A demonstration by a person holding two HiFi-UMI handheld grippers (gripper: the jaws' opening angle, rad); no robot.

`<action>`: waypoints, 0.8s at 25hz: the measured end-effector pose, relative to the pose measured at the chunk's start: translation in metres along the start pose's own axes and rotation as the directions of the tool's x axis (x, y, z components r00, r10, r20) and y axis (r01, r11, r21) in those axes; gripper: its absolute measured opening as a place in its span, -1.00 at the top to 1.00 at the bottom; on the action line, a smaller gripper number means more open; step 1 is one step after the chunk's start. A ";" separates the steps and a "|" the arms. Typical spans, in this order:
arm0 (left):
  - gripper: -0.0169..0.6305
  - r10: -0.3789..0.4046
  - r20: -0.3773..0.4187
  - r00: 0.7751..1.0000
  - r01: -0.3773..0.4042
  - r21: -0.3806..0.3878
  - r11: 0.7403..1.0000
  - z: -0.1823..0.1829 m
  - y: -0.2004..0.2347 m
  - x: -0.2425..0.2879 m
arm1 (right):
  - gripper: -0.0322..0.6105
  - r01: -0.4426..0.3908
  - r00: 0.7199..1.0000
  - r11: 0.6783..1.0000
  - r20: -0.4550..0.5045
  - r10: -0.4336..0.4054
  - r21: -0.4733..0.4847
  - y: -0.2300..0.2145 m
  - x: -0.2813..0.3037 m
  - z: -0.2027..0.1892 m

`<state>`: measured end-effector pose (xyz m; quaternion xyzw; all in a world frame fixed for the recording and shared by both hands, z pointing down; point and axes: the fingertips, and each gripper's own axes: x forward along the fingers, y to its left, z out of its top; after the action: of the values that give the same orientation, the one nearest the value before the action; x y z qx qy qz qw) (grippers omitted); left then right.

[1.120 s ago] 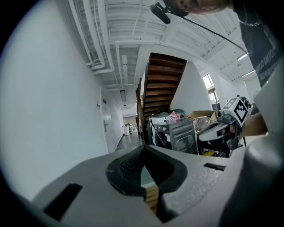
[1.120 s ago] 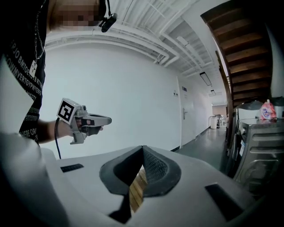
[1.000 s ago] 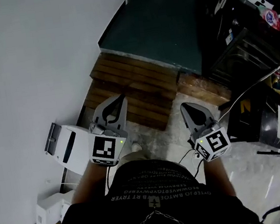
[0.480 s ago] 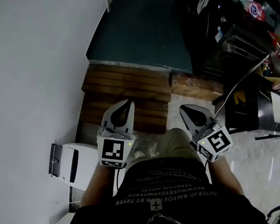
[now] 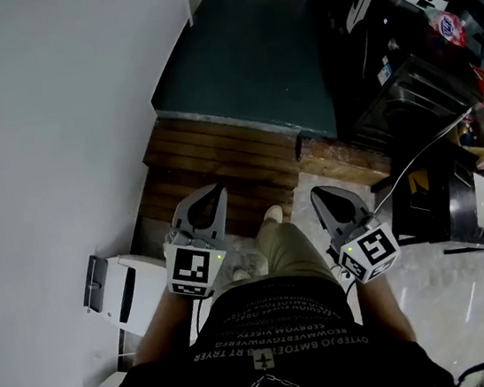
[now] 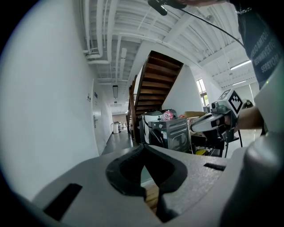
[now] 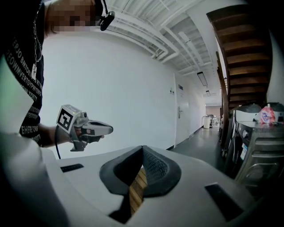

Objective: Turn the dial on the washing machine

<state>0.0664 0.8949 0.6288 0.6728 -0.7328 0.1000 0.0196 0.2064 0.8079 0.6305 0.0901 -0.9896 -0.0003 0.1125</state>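
Left tongs (image 5: 216, 190) are clenched: the left gripper view shows the two tips meeting, with nothing between them. Right tongs (image 5: 317, 194) are clenched the same way on nothing, tips together in the right gripper view. Both are held out in front of the person's body, side by side and apart, pointing ahead and slightly down. Each carries its marker cube (image 5: 190, 271) at the wrist end.

Between the two tongs, lower down, a trouser leg (image 5: 290, 248) and a pale shoe (image 5: 272, 214) show over the speckled floor. A white box unit (image 5: 130, 289) sits on the floor against the white wall (image 5: 45, 126), below and to the left of the left tongs.

Ahead of both tongs lies a slatted wooden platform (image 5: 224, 159). Beyond it, a dark green floor (image 5: 257, 43) runs along the wall into a corridor.

On the right side of that corridor stands a group of dark appliances (image 5: 405, 85), with a pale cable (image 5: 437, 147) trailing across the nearest. They are well apart from both tongs. A wooden staircase (image 6: 155, 80) rises above them. Which of these units is the washing machine cannot be told, and its dial cannot be made out in any view. At the far end of the corridor stands a small white unit (image 6: 116, 127), too distant to identify.
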 end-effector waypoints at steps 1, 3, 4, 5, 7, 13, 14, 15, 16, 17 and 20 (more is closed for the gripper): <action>0.93 0.003 -0.007 1.000 -0.003 0.000 1.000 -0.001 0.003 0.004 | 0.91 -0.003 1.000 1.000 -0.001 0.003 0.007 -0.005 0.005 -0.001; 0.93 0.003 -0.021 1.000 -0.003 0.008 1.000 -0.004 0.011 0.016 | 0.91 -0.007 1.000 1.000 0.008 0.007 0.011 -0.018 0.018 0.000; 0.93 0.001 -0.030 1.000 -0.001 0.014 1.000 -0.005 0.014 0.025 | 0.91 -0.009 1.000 1.000 0.013 0.009 0.010 -0.025 0.025 0.001; 0.93 -0.002 -0.039 0.999 0.003 0.019 1.000 -0.006 0.016 0.035 | 0.91 -0.009 1.000 1.000 0.017 0.009 0.010 -0.034 0.031 0.002; 0.93 -0.015 -0.049 0.999 0.016 0.024 1.000 -0.006 0.022 0.056 | 0.91 -0.007 1.000 1.000 0.023 0.006 0.009 -0.052 0.045 0.002; 0.93 -0.046 -0.040 0.998 0.047 0.033 0.998 0.008 0.057 0.137 | 0.91 0.040 0.999 0.999 0.035 -0.041 0.019 -0.125 0.088 0.008; 0.93 -0.049 -0.033 0.998 0.050 0.026 0.998 0.012 0.064 0.152 | 0.91 0.049 0.998 0.999 0.036 -0.050 0.021 -0.139 0.096 0.010; 0.93 -0.050 -0.025 0.998 0.050 0.019 0.999 0.017 0.073 0.167 | 0.91 0.058 0.998 0.998 0.036 -0.059 0.022 -0.154 0.105 0.013; 0.93 -0.048 -0.017 0.999 0.048 0.015 0.999 0.022 0.082 0.183 | 0.91 0.066 0.997 0.998 0.035 -0.067 0.021 -0.169 0.113 0.016; 0.93 -0.043 -0.010 0.999 0.043 0.011 0.999 0.027 0.092 0.201 | 0.91 0.073 0.997 0.997 0.033 -0.073 0.018 -0.186 0.122 0.020; 0.93 -0.024 0.008 1.000 0.024 0.000 1.000 0.051 0.119 0.254 | 0.91 0.081 0.997 0.997 0.020 -0.081 0.005 -0.236 0.148 0.036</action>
<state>-0.0701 0.6460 0.6064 0.6820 -0.7246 0.0969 0.0179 0.0986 0.5488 0.6232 0.1303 -0.9862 -0.0039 0.1021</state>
